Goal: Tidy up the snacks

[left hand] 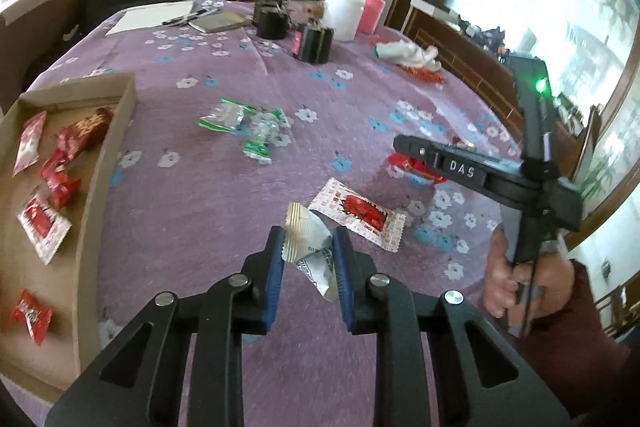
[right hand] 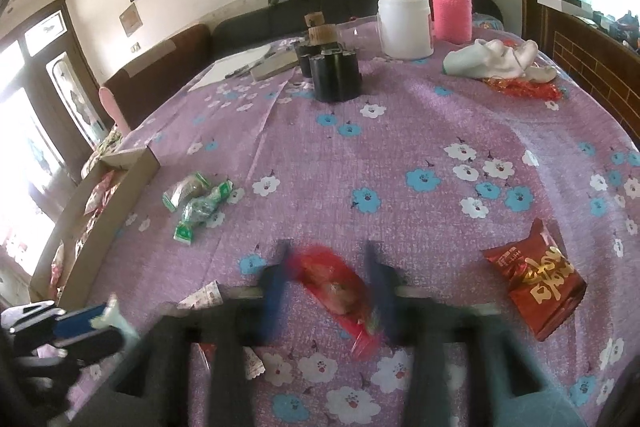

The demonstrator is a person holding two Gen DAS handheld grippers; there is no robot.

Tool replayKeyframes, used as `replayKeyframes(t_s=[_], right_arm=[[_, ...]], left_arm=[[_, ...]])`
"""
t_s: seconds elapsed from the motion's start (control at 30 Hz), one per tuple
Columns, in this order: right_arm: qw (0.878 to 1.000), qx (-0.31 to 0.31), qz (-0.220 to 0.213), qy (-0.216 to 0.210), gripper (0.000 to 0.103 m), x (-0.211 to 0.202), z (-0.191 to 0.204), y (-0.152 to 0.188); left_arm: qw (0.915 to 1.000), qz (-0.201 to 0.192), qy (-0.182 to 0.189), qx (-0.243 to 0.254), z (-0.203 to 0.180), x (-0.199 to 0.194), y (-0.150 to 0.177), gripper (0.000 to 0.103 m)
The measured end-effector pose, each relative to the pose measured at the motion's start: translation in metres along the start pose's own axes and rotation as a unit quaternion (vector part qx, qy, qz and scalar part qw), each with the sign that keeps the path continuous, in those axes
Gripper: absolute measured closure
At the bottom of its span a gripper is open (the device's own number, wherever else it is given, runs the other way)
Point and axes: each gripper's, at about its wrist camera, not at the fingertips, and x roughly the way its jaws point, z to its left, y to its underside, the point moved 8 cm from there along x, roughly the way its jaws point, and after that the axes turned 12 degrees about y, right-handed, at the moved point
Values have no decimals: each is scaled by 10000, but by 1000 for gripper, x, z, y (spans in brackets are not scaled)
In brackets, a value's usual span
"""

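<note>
My left gripper (left hand: 309,261) is shut on a silver-white snack packet (left hand: 308,247), held a little above the purple flowered tablecloth (left hand: 208,203). A red-and-white packet (left hand: 356,219) lies just beyond it. My right gripper (right hand: 328,287) is blurred; its blue fingers (right hand: 276,287) flank a red-wrapped candy (right hand: 336,291), and it seems shut on it. In the left wrist view the right gripper (left hand: 404,147) hangs over that red wrapper (left hand: 412,163). A cardboard tray (left hand: 100,155) at the left holds several red packets. Green-wrapped candies (left hand: 240,123) lie mid-table. A dark red packet (right hand: 536,283) rests to the right.
At the far side stand black cylinders (right hand: 334,75), a white jar (right hand: 404,27), a pink bottle (right hand: 450,7), a white cloth (right hand: 496,61) and a notebook with a pen (left hand: 216,21). A dark sofa runs behind the table. A person's hand (left hand: 520,283) grips the right tool.
</note>
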Motion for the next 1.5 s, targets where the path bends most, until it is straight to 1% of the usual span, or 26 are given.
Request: replayKeyframes(t_s=[0.13,0.17,0.2,0.23,0.27,0.3,0.33,0.37,0.47,0.53,0.63,0.73,0.8,0.87,0.9,0.93,0.97,1.0,1.13,1.27,1.37,1.5], right_arm=[[10000,44,0,-22,90,0,-1,0],[9999,61,11,-98,89,0,-1,0],[9995,125,29,-281,88,-2,0,-1],[9992,201,-3,-353,82,-4,-1,-3],[9988,313,-92,-366,72,-8,-6,-7],[9985,397,-160,-347,48,-11,-10,-9],[9980,502,-211,-322,34,-14,-15,-11],[9974,602,-248,-301,33,-17,-20,-11],[9945,976,-244,-303,34,-26,-38,-12],[9947,1007,-125,-154,33,-25,-45,-7],[9977,666,132,-14,33,-18,-39,4],[9994,167,304,54,34,-11,-20,15],[9991,-171,317,227,34,-6,-9,19],[9968,-538,367,460,38,-3,1,23],[9949,-731,389,574,44,-1,6,27],[9939,-814,397,632,62,-1,8,30],[9927,-876,431,702,67,0,9,32],[9925,-882,393,745,79,-1,9,32],[9956,-543,473,603,79,-7,4,32],[9971,-424,326,536,79,-20,5,23],[9980,-483,187,367,79,-37,24,13],[9967,-802,75,-79,79,-54,76,-2]], left_arm=[[9995,-245,-1,-209,13,-25,0,83],[9991,-315,5,-289,18,-32,0,83],[9987,-358,28,-356,22,-37,0,83],[9983,-387,52,-424,25,-42,1,83],[9980,-410,75,-484,29,-46,2,83],[9976,-438,96,-528,32,-51,3,83],[9974,-468,100,-538,33,-54,3,83],[9973,-501,99,-536,34,-58,4,83],[9968,-573,176,-537,36,-65,6,83],[9965,-571,273,-537,36,-64,8,83],[9966,-506,390,-529,34,-60,11,83],[9966,-477,462,-478,29,-60,15,83],[9964,-537,452,-483,29,-66,14,83],[9958,-636,410,-521,33,-75,13,83],[9953,-699,372,-553,38,-81,12,83],[9950,-745,338,-580,42,-85,11,83],[9943,-809,291,-625,47,-91,11,83],[9939,-848,258,-662,51,-94,11,83],[9911,-1000,139,-866,73,-108,16,83],[9873,-1134,-101,-1104,106,-123,19,82],[9831,-1187,-309,-1362,135,-134,19,82],[9764,-1179,-496,-1739,172,-144,12,82]])
